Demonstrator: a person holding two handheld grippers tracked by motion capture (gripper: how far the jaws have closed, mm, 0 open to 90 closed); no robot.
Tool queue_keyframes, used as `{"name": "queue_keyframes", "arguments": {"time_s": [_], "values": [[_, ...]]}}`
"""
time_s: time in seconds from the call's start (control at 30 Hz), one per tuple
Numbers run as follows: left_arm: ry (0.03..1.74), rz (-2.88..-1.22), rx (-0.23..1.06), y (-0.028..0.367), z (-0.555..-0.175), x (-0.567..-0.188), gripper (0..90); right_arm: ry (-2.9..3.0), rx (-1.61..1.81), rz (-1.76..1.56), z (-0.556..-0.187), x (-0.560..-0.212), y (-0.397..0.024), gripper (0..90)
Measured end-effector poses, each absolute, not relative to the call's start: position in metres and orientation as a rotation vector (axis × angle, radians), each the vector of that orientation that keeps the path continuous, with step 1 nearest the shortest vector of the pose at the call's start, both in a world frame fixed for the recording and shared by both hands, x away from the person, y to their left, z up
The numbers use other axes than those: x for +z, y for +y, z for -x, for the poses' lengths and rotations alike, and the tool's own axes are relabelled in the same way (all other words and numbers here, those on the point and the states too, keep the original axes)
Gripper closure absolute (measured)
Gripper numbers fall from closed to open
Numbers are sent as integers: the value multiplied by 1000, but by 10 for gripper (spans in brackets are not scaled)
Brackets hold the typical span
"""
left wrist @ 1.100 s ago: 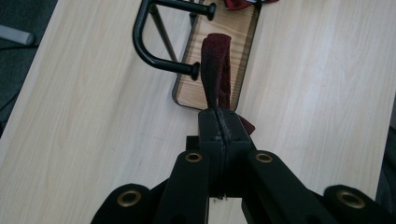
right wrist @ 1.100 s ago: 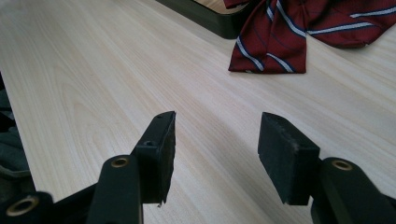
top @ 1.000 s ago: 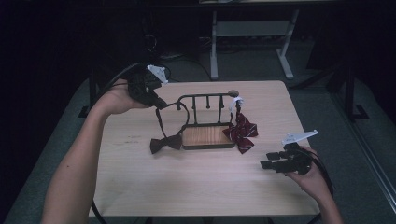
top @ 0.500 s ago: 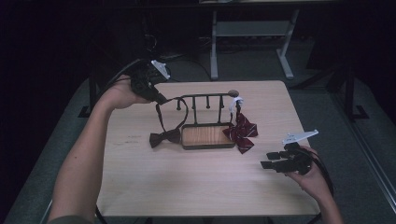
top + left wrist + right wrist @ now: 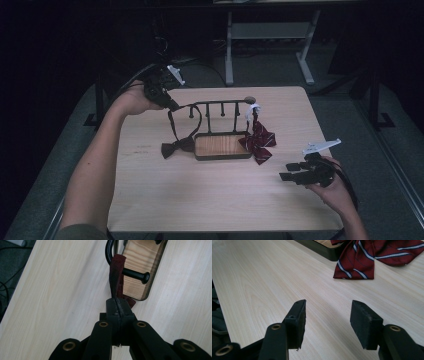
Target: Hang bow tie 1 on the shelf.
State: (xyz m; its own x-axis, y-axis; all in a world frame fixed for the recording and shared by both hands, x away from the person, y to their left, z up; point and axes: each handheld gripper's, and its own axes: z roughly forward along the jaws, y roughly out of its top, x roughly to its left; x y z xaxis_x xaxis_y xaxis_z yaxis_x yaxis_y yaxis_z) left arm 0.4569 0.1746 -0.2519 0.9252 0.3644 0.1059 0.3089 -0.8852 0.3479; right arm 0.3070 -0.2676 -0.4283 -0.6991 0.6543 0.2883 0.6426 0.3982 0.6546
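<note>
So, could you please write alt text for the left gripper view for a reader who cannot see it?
The left gripper, its fingers shut, pinches a dark red strap looped over a black peg of a rack. The rack's wooden base stands on a pale wooden table.

A pale wooden table (image 5: 150,200) with rounded corners stands on grey carpet (image 5: 50,190). Near its middle sits a black rack with a wooden base (image 5: 222,146). A dark bow tie (image 5: 176,147) rests just left of the base, a striped red tie (image 5: 260,142) at its right end.
</note>
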Motion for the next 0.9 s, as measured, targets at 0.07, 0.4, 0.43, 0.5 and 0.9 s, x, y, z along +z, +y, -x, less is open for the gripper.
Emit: {"name": "queue_keyframes", "arguments": {"time_s": [0.07, 0.4, 0.43, 0.5, 0.9], "values": [[504, -2759, 236, 175, -459, -253, 898, 2614, 1212, -1212, -307, -428, -267, 463], [557, -2769, 273, 180, -467, -256, 894, 2614, 1208, -1216, -308, -429, -268, 462], [561, -2770, 275, 179, -467, -256, 894, 2614, 1207, -1217, -308, -429, -268, 462], [556, -2776, 275, 179, -468, -257, 894, 2612, 1206, -1223, -308, -429, -269, 462], [556, -2786, 291, 175, -468, -259, 884, 2607, 1211, -1214, -307, -428, -270, 462]]}}
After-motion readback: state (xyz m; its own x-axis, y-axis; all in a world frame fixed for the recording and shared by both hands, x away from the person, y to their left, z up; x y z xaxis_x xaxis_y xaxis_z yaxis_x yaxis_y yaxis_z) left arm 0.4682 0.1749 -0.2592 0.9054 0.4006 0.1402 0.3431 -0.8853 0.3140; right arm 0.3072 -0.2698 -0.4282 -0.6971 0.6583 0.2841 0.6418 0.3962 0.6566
